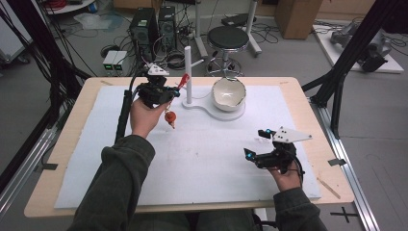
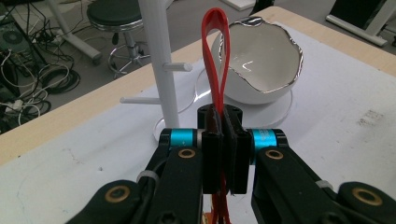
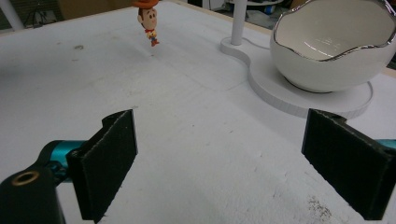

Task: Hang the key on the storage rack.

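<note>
Right gripper (image 1: 256, 143) sat released on mat (image 1: 202, 163). Left gripper (image 2: 223, 140) pinched red strap (image 2: 215, 56), figure (image 1: 170, 117) dangling near peg stand (image 1: 187, 72).

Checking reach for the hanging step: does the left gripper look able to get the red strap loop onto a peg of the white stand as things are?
Probably yes: the left gripper holds the red strap loop upright beside the white stand, with nothing between them.
</note>
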